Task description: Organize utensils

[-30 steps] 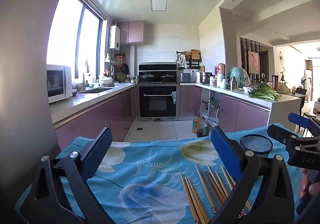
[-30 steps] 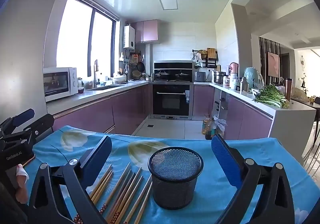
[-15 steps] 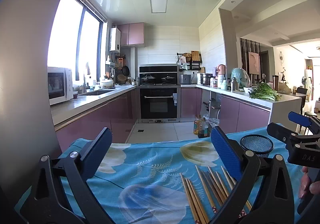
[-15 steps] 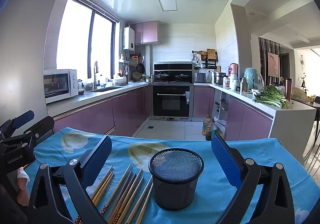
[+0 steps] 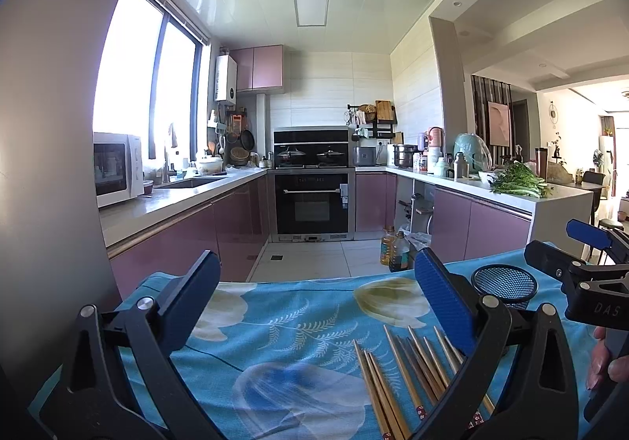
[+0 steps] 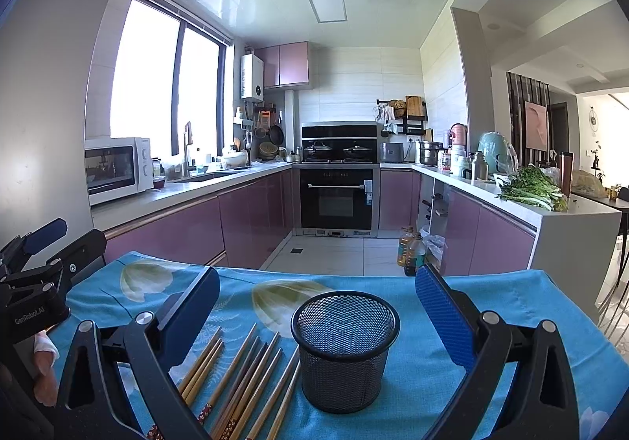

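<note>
Here, the bench (image 6: 530, 306) wears a blue cloth (image 5: 298, 326) printed with pale flowers, and both tools hang over its near edge. The left gripper (image 5: 314, 306) has its blue-padded fingers (image 5: 194, 298) spread wide with nothing between them, poised above bare cloth toward the left end of the bench. Just right of that, a row of wooden chopsticks (image 6: 243, 373) lies flat on the cloth, side by side, running from the near edge toward the far edge; a few show patterned ends at the near side. Beside them on the right stands a black mesh cup (image 6: 345, 349), upright, its base just next to the rightmost sticks; I cannot tell whether they touch. The right gripper (image 6: 316, 312) is likewise fully parted and holds nothing, its fingers (image 6: 442, 318) flanking the cup without contact. Beyond the far edge, purple kitchen cabinets (image 6: 251, 220) line the room.
</note>
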A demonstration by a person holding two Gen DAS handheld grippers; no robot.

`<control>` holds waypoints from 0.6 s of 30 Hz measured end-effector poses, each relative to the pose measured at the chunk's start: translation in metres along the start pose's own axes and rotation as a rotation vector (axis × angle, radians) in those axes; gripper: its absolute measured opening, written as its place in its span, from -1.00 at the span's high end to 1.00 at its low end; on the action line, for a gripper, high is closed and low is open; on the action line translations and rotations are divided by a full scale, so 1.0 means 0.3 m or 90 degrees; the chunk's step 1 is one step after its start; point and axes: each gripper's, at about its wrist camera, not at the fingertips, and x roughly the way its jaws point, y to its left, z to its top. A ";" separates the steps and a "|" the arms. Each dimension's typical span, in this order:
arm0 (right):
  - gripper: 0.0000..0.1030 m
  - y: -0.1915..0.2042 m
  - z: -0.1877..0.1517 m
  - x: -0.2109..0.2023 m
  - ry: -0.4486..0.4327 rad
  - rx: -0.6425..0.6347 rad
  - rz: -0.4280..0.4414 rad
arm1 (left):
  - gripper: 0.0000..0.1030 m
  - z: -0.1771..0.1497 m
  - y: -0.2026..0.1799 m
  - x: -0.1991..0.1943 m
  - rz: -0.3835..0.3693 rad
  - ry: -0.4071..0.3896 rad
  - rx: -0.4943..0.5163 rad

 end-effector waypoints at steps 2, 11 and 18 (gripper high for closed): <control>-0.87 0.000 -0.001 -0.001 -0.001 0.001 0.000 | -0.89 -0.001 -0.001 0.000 0.000 -0.001 0.000; -0.87 0.002 -0.004 -0.001 0.002 0.003 0.001 | -0.89 0.001 0.002 -0.001 0.001 0.000 -0.002; -0.87 0.008 -0.009 0.001 0.005 0.003 0.002 | -0.89 -0.002 0.005 -0.002 0.003 0.000 -0.001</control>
